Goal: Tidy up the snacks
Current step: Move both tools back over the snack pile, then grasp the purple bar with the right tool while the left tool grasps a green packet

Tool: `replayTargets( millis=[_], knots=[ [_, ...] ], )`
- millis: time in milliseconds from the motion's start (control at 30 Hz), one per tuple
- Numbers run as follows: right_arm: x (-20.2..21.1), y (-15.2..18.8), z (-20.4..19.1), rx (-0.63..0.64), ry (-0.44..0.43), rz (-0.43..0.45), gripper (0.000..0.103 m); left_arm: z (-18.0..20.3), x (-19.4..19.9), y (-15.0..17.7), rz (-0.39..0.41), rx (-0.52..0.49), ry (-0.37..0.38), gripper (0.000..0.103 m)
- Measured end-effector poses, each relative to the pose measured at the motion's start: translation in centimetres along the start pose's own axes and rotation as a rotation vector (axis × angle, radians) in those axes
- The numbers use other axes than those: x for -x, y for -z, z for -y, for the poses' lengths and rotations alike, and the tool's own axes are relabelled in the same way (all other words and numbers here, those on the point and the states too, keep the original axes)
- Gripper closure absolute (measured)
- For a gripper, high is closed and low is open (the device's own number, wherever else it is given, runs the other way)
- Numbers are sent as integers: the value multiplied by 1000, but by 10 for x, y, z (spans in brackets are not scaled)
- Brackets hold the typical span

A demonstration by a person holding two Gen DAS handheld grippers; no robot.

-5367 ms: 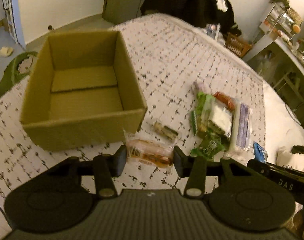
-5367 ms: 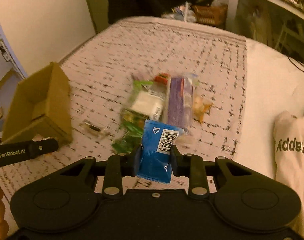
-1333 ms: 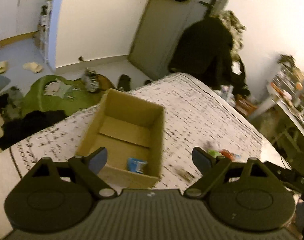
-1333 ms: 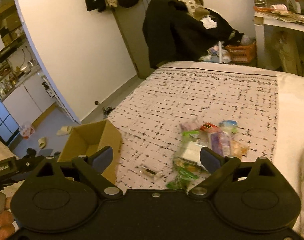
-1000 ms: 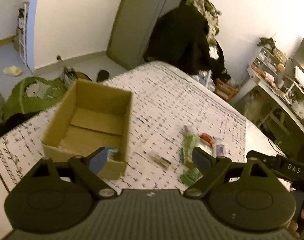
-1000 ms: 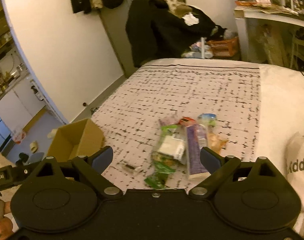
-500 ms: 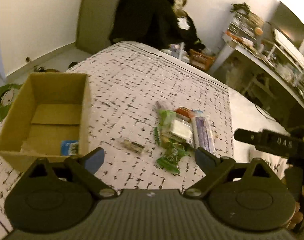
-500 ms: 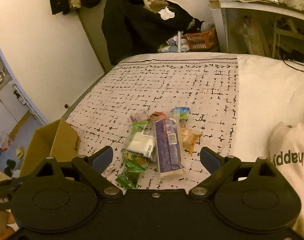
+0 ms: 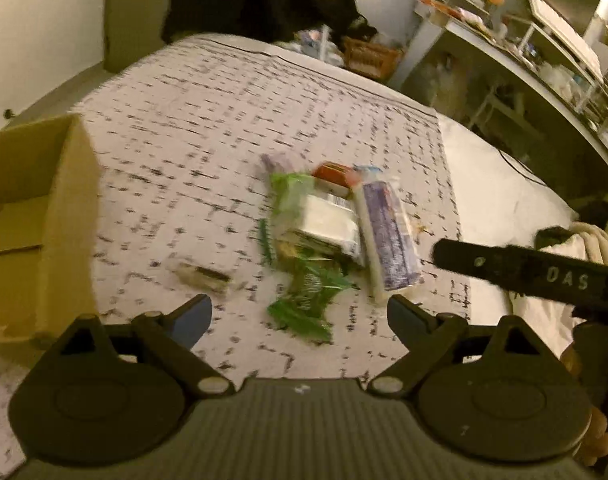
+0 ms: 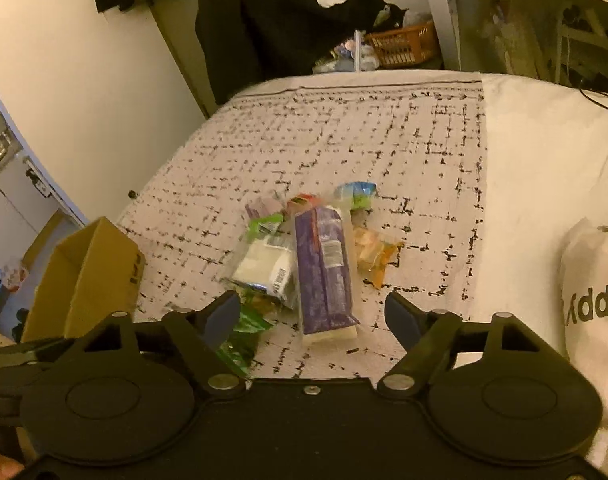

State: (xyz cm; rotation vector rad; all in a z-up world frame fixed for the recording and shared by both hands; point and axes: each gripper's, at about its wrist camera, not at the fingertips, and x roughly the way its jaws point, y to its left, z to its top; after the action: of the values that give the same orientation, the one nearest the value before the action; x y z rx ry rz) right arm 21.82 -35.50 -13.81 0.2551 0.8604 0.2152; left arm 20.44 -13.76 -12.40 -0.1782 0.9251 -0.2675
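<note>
Right now I have both grippers angled down at a bed with a cross-hatched blanket (image 10: 343, 140), and the snack pile (image 10: 304, 248) lies in the middle of it.

From my right wrist view, the long purple packet (image 10: 323, 272) is the clearest thing: its long axis runs away from me, near end close to my fingers, far end toward the foot of the pile. It carries a white label panel, but I cannot read the print. Just left of it, touching, lies a clear packet with a white block (image 10: 264, 268) inside, tilted; a barcode strip shows, illegible. A green wrapper (image 10: 244, 336) is partly hidden behind my left-hand finger. An orange crinkled packet (image 10: 373, 256) sits just right of the purple one, and a small blue-green packet (image 10: 355, 192) lies beyond.

My right gripper (image 10: 311, 316) is closing, yet its fingers stand apart with nothing pressed between them; the purple packet's near end merely shows in the gap.

In my left wrist view the picture is smeared. My left gripper (image 9: 300, 316) is spread wide and empty, above the green wrapper (image 9: 307, 300). A small slim bar (image 9: 204, 276) lies alone on the blanket, between the pile and the cardboard box (image 9: 52, 216), its long axis roughly crosswise. The box is cut off at the left edge, so I cannot see most of its floor.

The other tool's black bar (image 9: 543, 276) reads "DAS". A white garment (image 10: 595, 304) at right shows mirrored letters, cut off.
</note>
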Motion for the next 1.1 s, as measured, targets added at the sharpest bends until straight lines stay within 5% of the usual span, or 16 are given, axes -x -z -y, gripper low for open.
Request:
replayTargets(
  millis=[200,733,833,867,1100],
  knots=[
    [-17,2,12,-34,10,-31,38,17,-40,-5,-60,4,38,11],
    [-51,-1,35,-87,42,-59,38,22,-103,-14,-114,-27,74,20],
    [-57,-1,36,-91,40,-63,38,19,-103,-14,-104,-17,106,48],
    [-59,-2,35,-90,42,-64,38,18,-102,-14,-106,-10,111,70],
    [-70,-1,22,-54,49,-69,38,-12,-76,-14,-33,75,141,80]
  ],
)
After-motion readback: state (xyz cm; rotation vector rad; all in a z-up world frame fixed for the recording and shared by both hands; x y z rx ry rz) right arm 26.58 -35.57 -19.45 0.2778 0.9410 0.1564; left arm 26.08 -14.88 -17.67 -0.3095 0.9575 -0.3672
